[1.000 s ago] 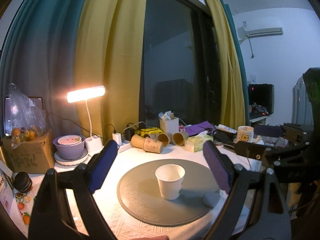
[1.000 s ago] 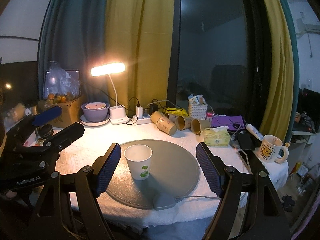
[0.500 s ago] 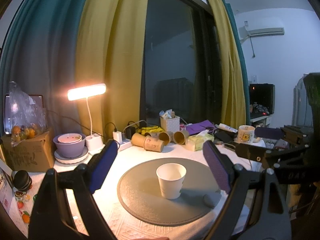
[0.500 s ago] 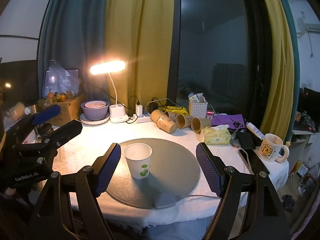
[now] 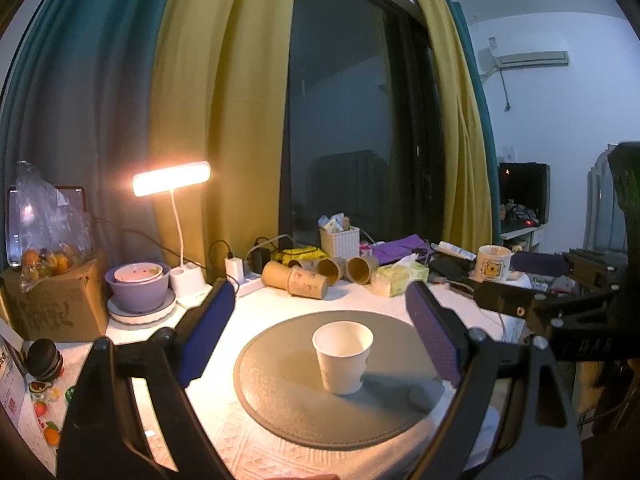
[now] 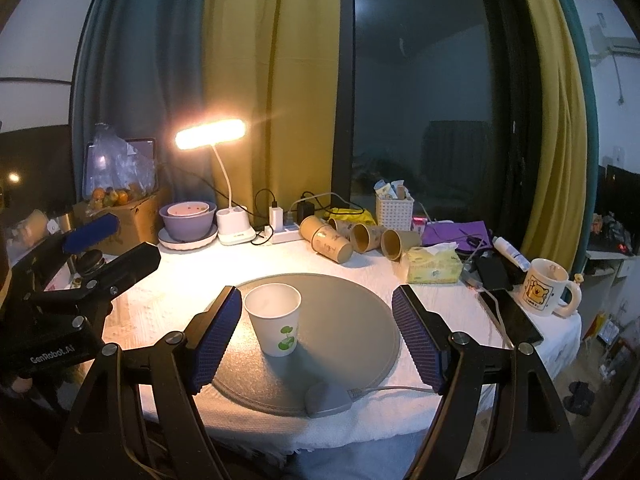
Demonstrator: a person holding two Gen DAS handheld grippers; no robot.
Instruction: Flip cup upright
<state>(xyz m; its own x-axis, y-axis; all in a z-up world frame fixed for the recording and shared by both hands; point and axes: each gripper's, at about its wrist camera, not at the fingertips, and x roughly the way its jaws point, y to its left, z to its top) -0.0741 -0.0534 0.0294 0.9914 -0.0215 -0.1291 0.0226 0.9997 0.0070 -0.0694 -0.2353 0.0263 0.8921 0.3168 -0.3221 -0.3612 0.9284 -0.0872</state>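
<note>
A white paper cup (image 5: 343, 356) stands upright, mouth up, on a round grey mat (image 5: 280, 384). In the right wrist view the cup (image 6: 275, 324) shows a green leaf print and stands left of centre on the mat (image 6: 344, 320). My left gripper (image 5: 320, 332) is open and empty, held back from the cup. My right gripper (image 6: 318, 332) is open and empty, also back from the cup, with its left pad near the cup's side. Each gripper shows at the edge of the other's view.
Several brown paper cups (image 6: 340, 240) lie on their sides at the back. A lit desk lamp (image 6: 224, 184), a purple bowl (image 6: 188, 220), a tissue pack (image 6: 432, 266), a mug (image 6: 546, 288), a phone (image 6: 510, 312) and a cardboard box (image 5: 48, 304) ring the white-clothed table.
Both grippers have drifted slightly; the cup stays upright on the mat and neither gripper touches it.
</note>
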